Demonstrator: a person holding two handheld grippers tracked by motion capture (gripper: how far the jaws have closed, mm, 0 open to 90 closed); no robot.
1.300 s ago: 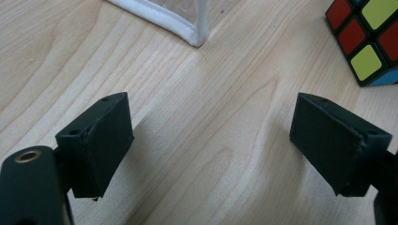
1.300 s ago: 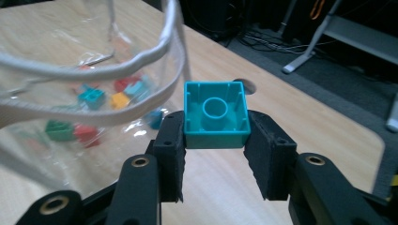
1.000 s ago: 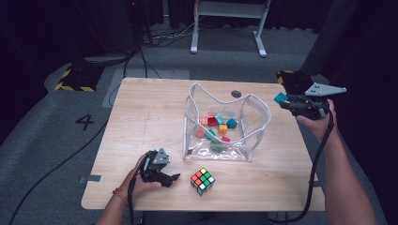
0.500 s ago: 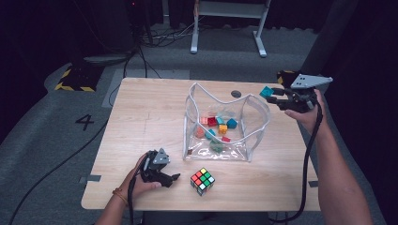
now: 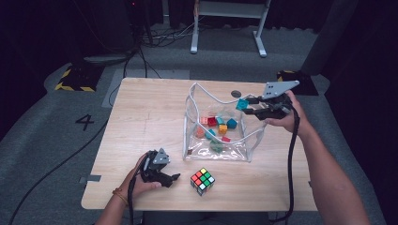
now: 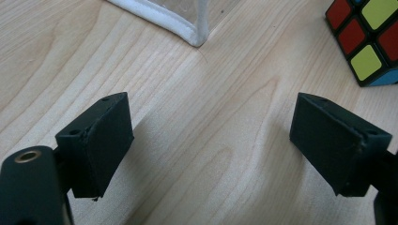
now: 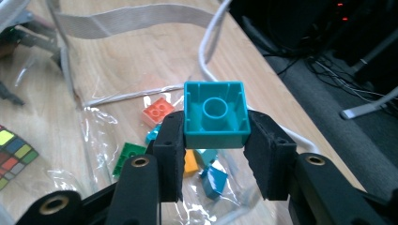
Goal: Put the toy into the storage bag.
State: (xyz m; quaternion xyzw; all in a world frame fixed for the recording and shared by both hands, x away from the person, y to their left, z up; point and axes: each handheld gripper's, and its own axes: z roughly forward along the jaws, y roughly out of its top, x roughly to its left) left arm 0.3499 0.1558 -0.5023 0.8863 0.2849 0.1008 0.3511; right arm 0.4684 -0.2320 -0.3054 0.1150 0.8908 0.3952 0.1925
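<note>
A dark room with a grey floor lies around the light wooden worktop point(image 5: 141, 122). On it stands a clear plastic bag with white edges point(image 5: 220, 154), open at the top and full of small colourful blocks point(image 5: 217, 127).

The right gripper point(image 5: 248, 107) hangs in the air at the bag's far right side. Its jaws are pressed onto a small teal plastic building block point(image 7: 216, 114), one jaw on each side. The block's hollow underside with the round tube faces the gripper's camera. In the high view the teal block point(image 5: 242, 104) sits just over the bag's rim, with the pile of blocks below it and a bit to the left. So I think the block needs to go a little further over the opening, then the jaws can let go.

The left gripper point(image 5: 171, 179) rests low on the worktop near the front edge. Its jaws are wide apart with nothing between them. A colourful puzzle cube point(image 5: 202, 181) sits just beside it, to its right.
</note>
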